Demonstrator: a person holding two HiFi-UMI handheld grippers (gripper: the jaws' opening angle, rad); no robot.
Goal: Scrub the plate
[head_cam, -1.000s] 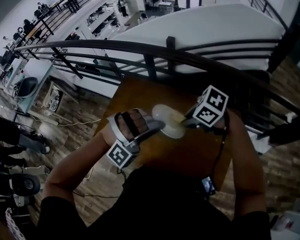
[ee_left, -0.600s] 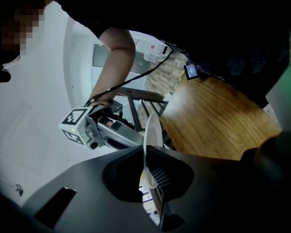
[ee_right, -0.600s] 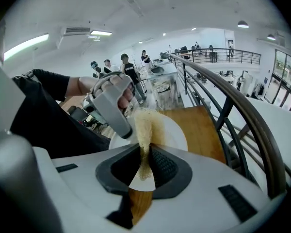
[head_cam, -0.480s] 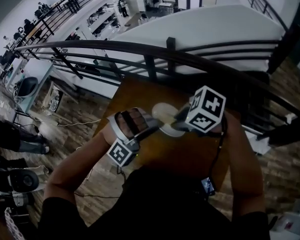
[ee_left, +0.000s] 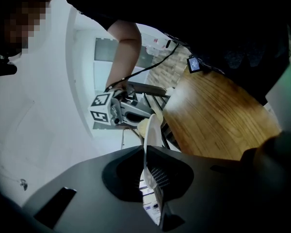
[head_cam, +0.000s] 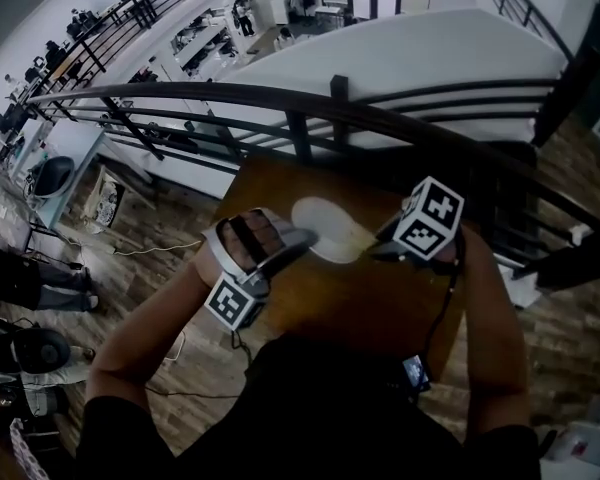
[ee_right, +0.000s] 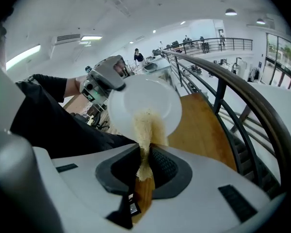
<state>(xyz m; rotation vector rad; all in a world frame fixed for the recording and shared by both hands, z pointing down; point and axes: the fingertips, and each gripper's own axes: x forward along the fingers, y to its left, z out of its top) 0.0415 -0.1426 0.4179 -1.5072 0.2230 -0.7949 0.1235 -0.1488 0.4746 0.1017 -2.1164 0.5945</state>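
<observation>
Head view, left gripper [head_cam: 297, 241] clamped white plate [head_cam: 325, 226] by rim at 8 o'clock, right gripper [head_cam: 376, 251] pinched beige scrubber [ee_right: 146, 129] against plate at 4 o'clock, over wooden table [head_cam: 380, 308].

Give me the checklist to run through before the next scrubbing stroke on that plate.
1. Left hand-held gripper shut on the plate rim: ok.
2. Right hand-held gripper shut on the scrub pad: ok.
3. Scrub pad lying against the plate's face: ok, judging by the right gripper view.
4. Plate's face turned toward the pad: ok.
5. Plate over the wooden table, not past its edge: ok in the head view.
6. Dirt left on the plate: cannot tell.
</observation>
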